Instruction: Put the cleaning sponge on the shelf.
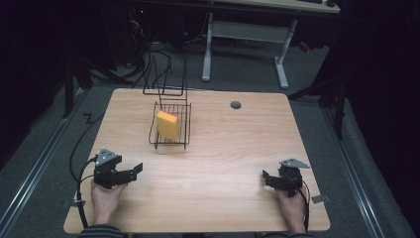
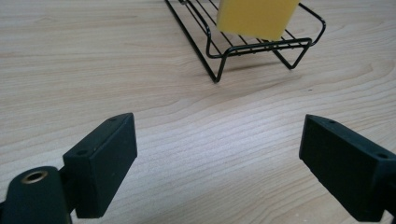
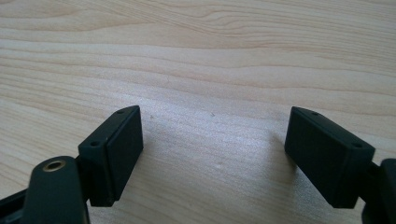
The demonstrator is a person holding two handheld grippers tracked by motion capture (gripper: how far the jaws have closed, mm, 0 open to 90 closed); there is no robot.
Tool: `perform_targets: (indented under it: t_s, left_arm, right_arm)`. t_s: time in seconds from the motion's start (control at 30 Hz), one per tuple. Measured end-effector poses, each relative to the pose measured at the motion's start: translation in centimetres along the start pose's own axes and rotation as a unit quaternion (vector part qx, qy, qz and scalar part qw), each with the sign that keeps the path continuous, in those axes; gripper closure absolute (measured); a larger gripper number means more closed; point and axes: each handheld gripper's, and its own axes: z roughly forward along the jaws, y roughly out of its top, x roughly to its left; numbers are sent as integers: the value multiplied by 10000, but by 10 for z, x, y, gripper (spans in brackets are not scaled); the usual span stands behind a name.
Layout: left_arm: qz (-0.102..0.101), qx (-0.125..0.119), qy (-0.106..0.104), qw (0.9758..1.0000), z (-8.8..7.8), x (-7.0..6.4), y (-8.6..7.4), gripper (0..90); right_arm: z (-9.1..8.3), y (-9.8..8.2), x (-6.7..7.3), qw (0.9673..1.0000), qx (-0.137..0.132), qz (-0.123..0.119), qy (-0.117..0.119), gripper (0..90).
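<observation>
A yellow sponge [image 1: 168, 125] with a red top edge stands upright in a black wire rack [image 1: 171, 145] at the back-left middle of the wooden table [image 1: 228, 144]. My left gripper [image 1: 134, 171] rests low at the front left and points toward the rack. In the left gripper view its jaws [image 2: 218, 135] stand open over bare wood, with the rack [image 2: 261, 46] and sponge [image 2: 254, 16] a short way ahead. My right gripper [image 1: 266, 178] sits at the front right. Its jaws [image 3: 215, 123] are open with only tabletop between them.
A bent black wire frame [image 1: 166, 79] stands just behind the rack at the table's far edge. A round grey grommet [image 1: 236, 105] is set in the table at the back right. A white desk frame [image 1: 245, 34] stands on the floor beyond.
</observation>
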Motion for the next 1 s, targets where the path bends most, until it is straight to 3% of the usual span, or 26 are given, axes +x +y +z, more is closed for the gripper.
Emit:
perform_targets:
  t_s: [0.07,0.67,1.0]
  left_arm:
    - [52,8,90,9999,2,0,-1,124]
    - [-79,157,126,9998,19,5,-5,141]
    - [-2,238,348,9991,27,5,-7,141]
  right_arm:
    - [0,0,0,10000,-2,-9,1,195]
    - [0,0,0,10000,3,8,1,195]
    - [0,0,0,10000,2,5,-1,195]
